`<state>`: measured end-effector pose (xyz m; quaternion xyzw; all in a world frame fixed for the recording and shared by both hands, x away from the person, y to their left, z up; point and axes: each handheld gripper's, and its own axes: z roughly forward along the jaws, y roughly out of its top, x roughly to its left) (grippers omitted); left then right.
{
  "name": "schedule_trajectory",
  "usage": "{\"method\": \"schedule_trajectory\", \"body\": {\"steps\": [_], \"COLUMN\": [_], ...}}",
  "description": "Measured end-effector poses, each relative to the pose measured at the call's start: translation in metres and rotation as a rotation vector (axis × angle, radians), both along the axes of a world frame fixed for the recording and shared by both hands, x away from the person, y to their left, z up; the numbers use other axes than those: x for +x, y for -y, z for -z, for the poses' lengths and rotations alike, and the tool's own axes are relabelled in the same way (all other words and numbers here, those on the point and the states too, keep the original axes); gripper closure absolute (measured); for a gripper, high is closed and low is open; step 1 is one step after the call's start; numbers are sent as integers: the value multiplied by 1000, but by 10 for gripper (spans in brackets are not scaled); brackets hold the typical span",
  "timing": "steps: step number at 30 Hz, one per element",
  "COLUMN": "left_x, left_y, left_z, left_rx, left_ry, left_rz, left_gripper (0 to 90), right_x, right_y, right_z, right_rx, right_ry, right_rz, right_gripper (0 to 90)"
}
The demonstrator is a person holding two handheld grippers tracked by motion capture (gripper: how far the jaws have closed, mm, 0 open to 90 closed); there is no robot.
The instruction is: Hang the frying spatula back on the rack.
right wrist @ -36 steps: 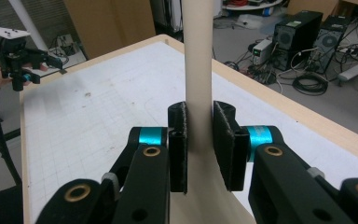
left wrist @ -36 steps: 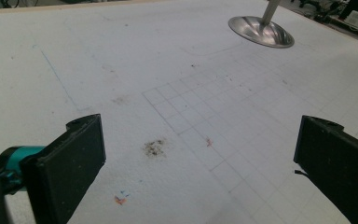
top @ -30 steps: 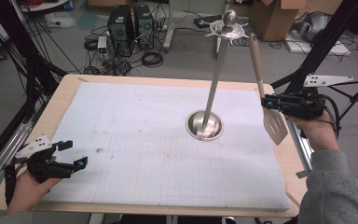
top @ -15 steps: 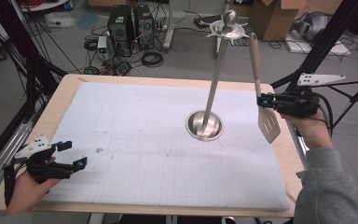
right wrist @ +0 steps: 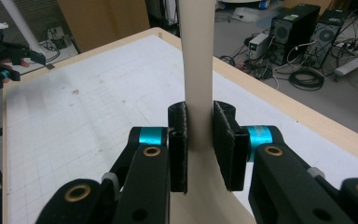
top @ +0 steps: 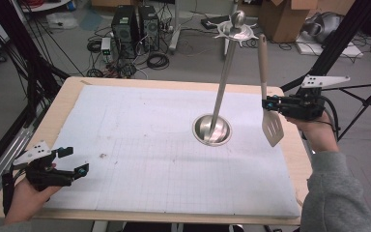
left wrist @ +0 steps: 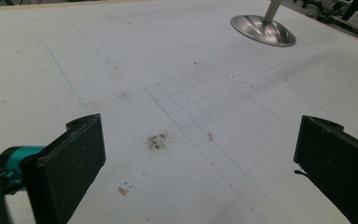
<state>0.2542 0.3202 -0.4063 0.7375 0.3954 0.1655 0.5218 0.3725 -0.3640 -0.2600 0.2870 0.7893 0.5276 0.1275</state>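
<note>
Spatula (top: 268, 96) hangs upright at the table's (top: 72, 92) right edge, blade down, beside the stand (top: 224, 77); right gripper (top: 266, 103) is clenched on its lower handle just above the slotted blade; left gripper (top: 75, 162) rests released at the near left corner; it looks light and stiff, the smooth handle likely slippery, so grasping low limits swing.

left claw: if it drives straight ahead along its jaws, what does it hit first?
Probably nothing soon. The left claw, open and holding nothing, points across the bare white mat. The stand's round steel base is the first thing ahead, slightly right; depth unclear.
</note>
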Motion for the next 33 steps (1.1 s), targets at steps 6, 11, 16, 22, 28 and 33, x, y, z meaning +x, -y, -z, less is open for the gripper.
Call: {"method": "schedule_trajectory", "body": {"steps": [6, 11, 16, 22, 28, 33], "left_x": [0, 0, 0, -1, -3, -4], "left_y": [0, 0, 0, -1, -1, -2], "left_z": [0, 0, 0, 0, 0, 0], "left_rx": [1, 2, 2, 7, 7, 10], "left_ry": [0, 1, 0, -2, -3, -3], "left_rz": [1, 4, 3, 2, -5, -9], "left_gripper": [24, 24, 24, 24, 24, 24], "right_x": [2, 4, 6, 9, 12, 14], "right_y": [-3, -6, -8, -11, -14, -16], "right_z": [2, 3, 4, 5, 7, 8], "right_rx": [-1, -3, -9, -13, -12, -14], "right_ry": [-5, -10, -10, -4, -3, -2], "right_rz": [-1, 1, 6, 9, 15, 24], "right_gripper": [763, 762, 761, 759, 757, 755]}}
